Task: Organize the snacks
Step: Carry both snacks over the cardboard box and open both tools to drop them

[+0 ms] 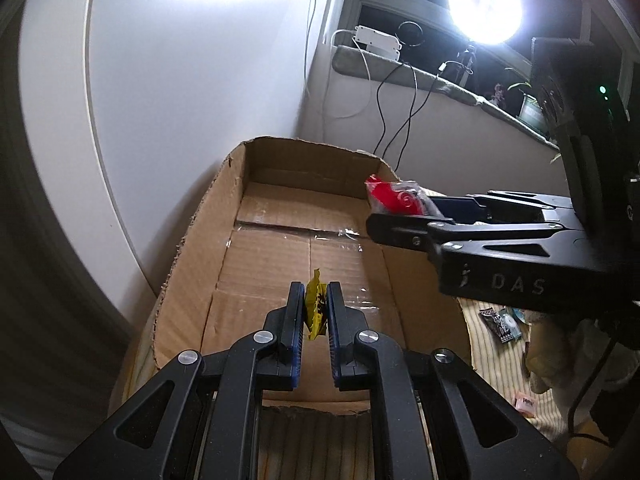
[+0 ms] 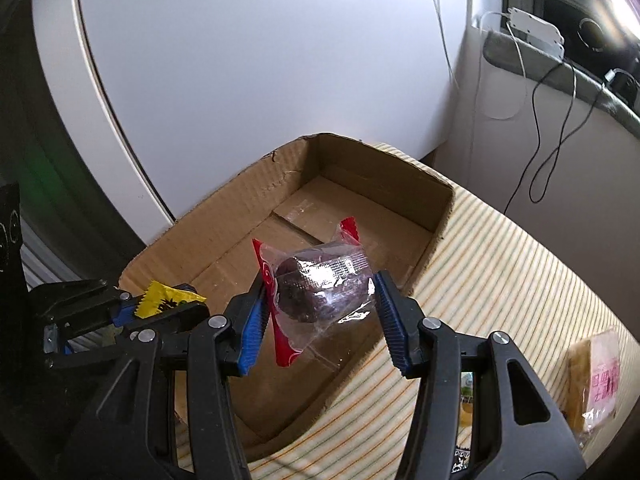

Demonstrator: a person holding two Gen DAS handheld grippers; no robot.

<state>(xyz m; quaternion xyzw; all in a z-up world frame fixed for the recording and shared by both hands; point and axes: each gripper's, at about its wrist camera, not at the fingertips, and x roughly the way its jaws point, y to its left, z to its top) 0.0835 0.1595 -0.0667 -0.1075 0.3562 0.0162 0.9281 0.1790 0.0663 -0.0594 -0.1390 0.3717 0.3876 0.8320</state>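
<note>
Left wrist view: left gripper (image 1: 316, 308) at bottom centre, jaws clamped nearly together on a thin yellow snack packet (image 1: 315, 309), pinched edge-on so it stands upright between the pads. It hangs over the floor of the open cardboard box (image 1: 200, 248), which fills mid-frame and looks empty inside. Likely carried there to drop in. Right gripper (image 1: 404, 210) comes in from the right edge, over the box's right wall, with a red-and-clear wrapped snack (image 1: 394, 198) at its tip. Loose snacks lie on the striped cloth (image 1: 492, 360) at lower right, outside the box: a dark packet (image 1: 500, 322) and a pink packet (image 1: 525, 404).

Right wrist view: right gripper (image 2: 320, 284) in lower centre, jaws part-way apart but pressing both sides of the red-and-clear wrapped snack (image 2: 316, 284), a dark lump inside crinkly film. Wide grip because the item is bulky. It hangs above the near part of the cardboard box (image 2: 436, 208). Left gripper (image 2: 160, 304) at lower left holds the yellow snack packet (image 2: 168, 300) over the box's left rim. A pink-labelled packet (image 2: 596, 376) waits on the striped cloth (image 2: 500, 264) at the right edge.

Judgement: both items are poised for release into the box; more snacks are left to collect.
</note>
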